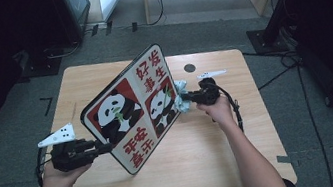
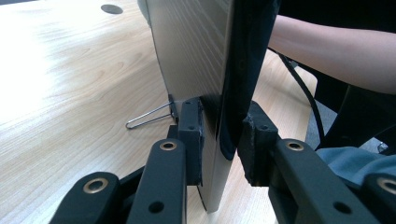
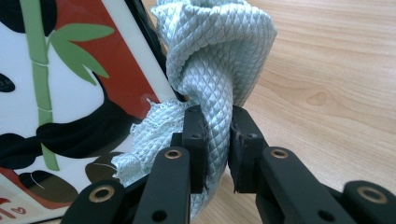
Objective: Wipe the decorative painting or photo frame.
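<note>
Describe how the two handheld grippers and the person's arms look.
Both the left gripper and the right gripper are matte black, with brass-coloured pivot pins on the linkage arms and blocky pads. Each carries a pale grey three-cornered plate with dark dots, and a black cable trails off. The forearms are bare, no sleeves.

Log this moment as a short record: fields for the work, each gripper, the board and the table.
work: wiping a panda picture board with a cloth
left gripper: shut on the board's edge, holding it tilted up
right gripper: shut on the bunched pale cloth, pressed against the board's printed face
board: lower corner on the table
table: light wood
</note>
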A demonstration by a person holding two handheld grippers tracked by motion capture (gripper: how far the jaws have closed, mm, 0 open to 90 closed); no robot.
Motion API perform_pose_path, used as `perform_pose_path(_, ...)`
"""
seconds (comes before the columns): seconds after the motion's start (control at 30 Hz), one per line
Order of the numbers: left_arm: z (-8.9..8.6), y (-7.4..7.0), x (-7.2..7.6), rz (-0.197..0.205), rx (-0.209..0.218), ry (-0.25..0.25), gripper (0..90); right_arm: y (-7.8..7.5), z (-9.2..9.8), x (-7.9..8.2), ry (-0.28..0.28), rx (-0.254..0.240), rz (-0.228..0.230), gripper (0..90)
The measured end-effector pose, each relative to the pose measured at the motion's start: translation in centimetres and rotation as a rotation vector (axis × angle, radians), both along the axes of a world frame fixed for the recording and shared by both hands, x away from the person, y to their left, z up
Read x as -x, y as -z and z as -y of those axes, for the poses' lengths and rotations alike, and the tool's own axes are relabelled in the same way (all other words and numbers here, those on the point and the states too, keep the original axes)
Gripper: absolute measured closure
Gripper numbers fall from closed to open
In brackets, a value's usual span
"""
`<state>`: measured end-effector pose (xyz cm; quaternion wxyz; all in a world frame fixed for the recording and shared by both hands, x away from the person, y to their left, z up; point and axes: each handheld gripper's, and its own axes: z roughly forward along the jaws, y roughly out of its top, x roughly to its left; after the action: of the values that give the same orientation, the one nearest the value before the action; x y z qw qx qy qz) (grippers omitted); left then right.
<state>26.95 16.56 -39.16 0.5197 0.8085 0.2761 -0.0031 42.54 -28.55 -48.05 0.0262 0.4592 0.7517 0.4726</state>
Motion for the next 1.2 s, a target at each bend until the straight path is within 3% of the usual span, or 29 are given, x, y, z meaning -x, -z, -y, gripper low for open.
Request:
perform_pose_path(0.43, 0.2, 0.0, 0.3, 0.013, -0.004, -0.018, 72.8, 0.7, 0.3, -0.2, 0.002, -0.003, -0.025, 78.8)
perform_pose_path(0.7, 0.3, 0.1, 0.4, 0.032, -0.005, -0.02, 71.8, 0.9, 0.8, 0.2, 0.033, 0.007, -0.006, 78.2)
perform_pose_path(0.93, -0.1, -0.1, 0.6, 0.042, 0.01, -0.033, 64.3, 0.2, 1.2, 0.5, 0.059, 0.01, 0.023, 77.4)
perform_pose_path(1.2, -1.2, -0.3, 0.9, 0.056, 0.007, -0.049, 58.8, -0.5, 3.0, 0.8, 0.121, 0.052, 0.063, 77.4)
